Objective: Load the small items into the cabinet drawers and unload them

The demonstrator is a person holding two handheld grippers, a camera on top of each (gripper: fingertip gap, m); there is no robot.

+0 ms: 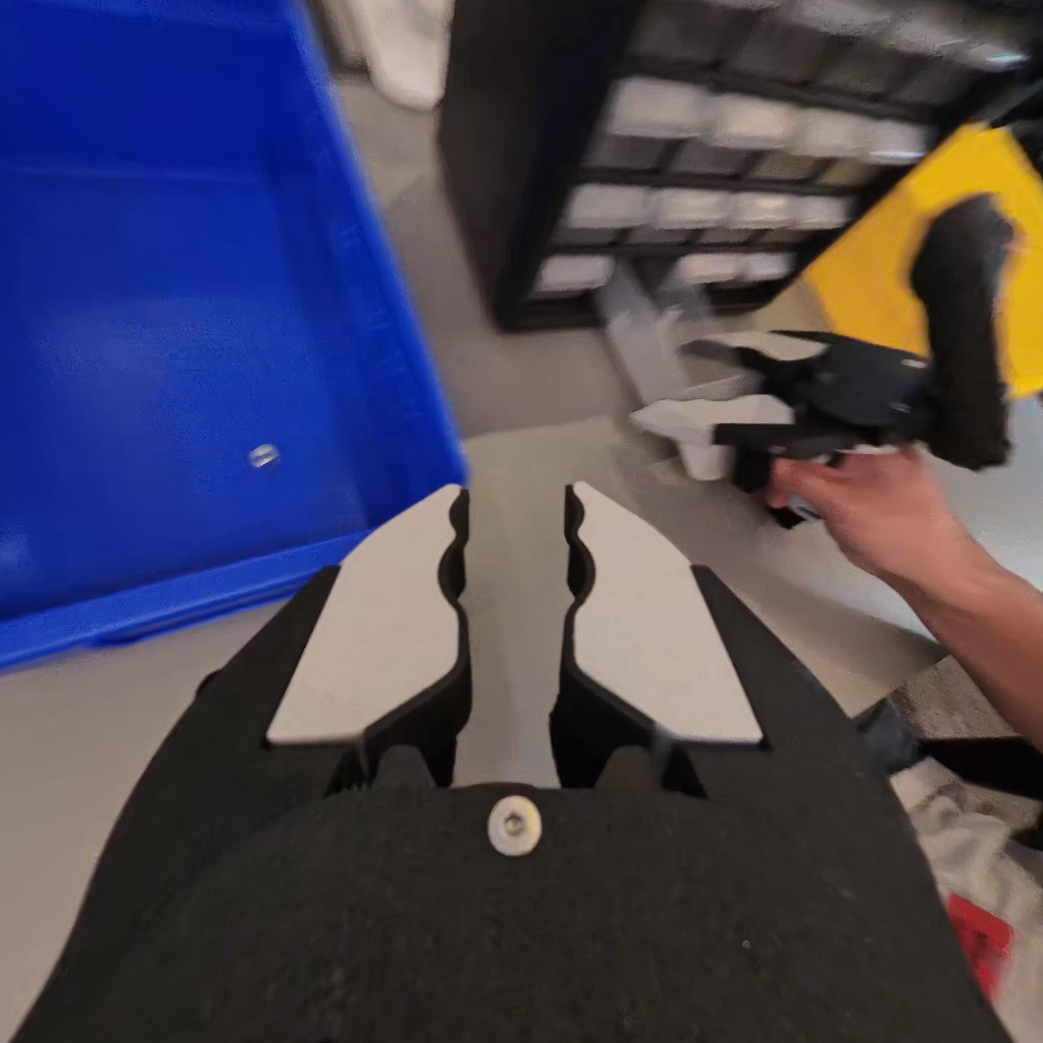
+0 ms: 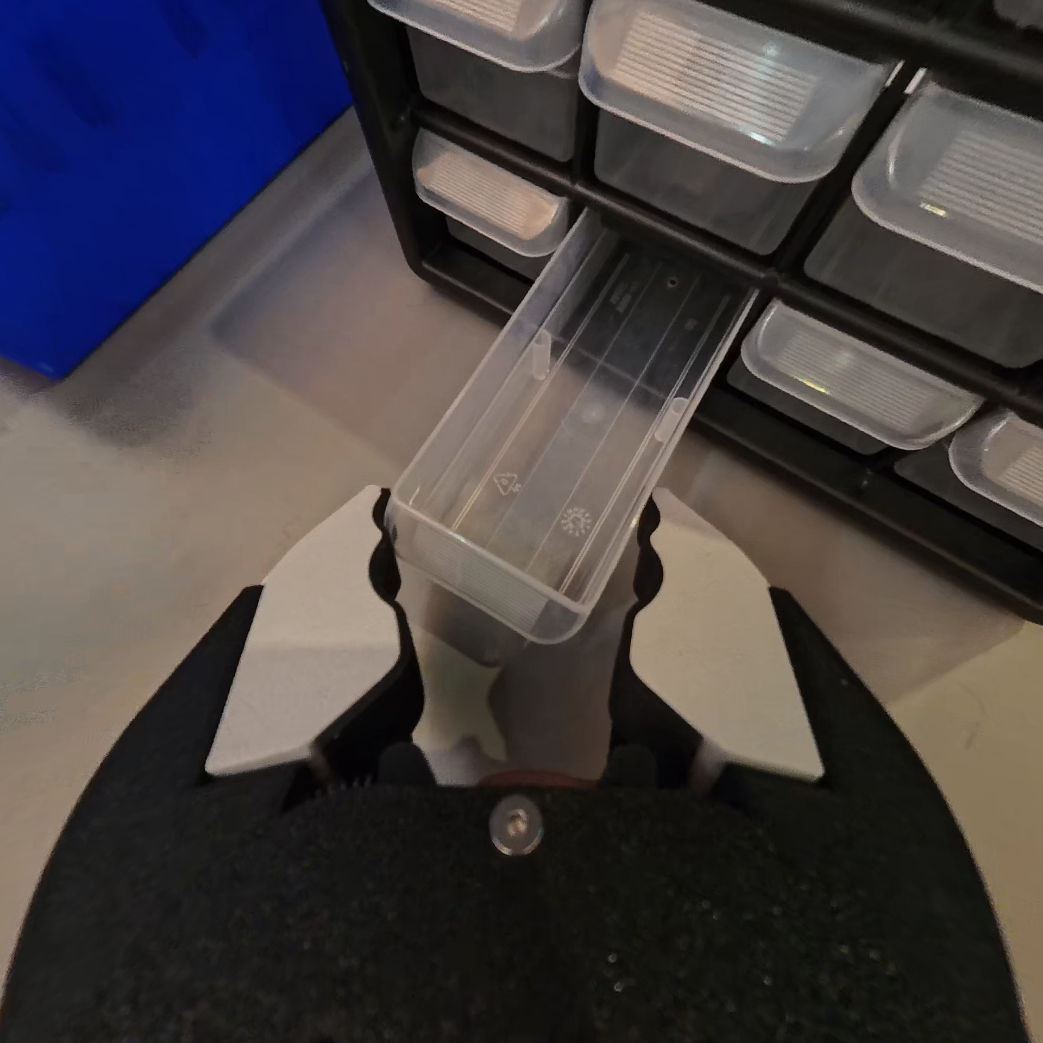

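Right tongs [image 2: 519,496] spread about as wide as the clear drawer [image 2: 564,423], one finger along each side wall at its front end. Pads close against both walls, though impossible to tell whether pressing or merely flanking. Drawer drawn far out of the black cabinet [image 2: 666,217] straight ahead of the tongs, front end drooping a little, apparently nothing inside.

Left tongs [image 1: 516,491] partly open, a clear gap between the fingers, nothing held, low over the surface [image 2: 141,536].

Judged step: steadying the open drawer for loading. Best done with a light, even squeeze on the thin walls, wrist in line with the drawer's slot. Avoid pulling any farther, since little of its length seems left inside the frame; avoid twisting, which could jam it or tip it out.

Just ahead and left of the left tongs, a blue bin [image 1: 169,282] with one small clear item [image 1: 264,456] on its floor, probably the next thing to fetch. Near bin wall to clear on the way in and out.

Beside the open drawer, closed drawers [image 2: 858,372] with jutting lips, close enough to catch a finger. Right of the left tongs, the person's hand [image 1: 863,508] and a yellow object [image 1: 880,271] beyond, blurred.
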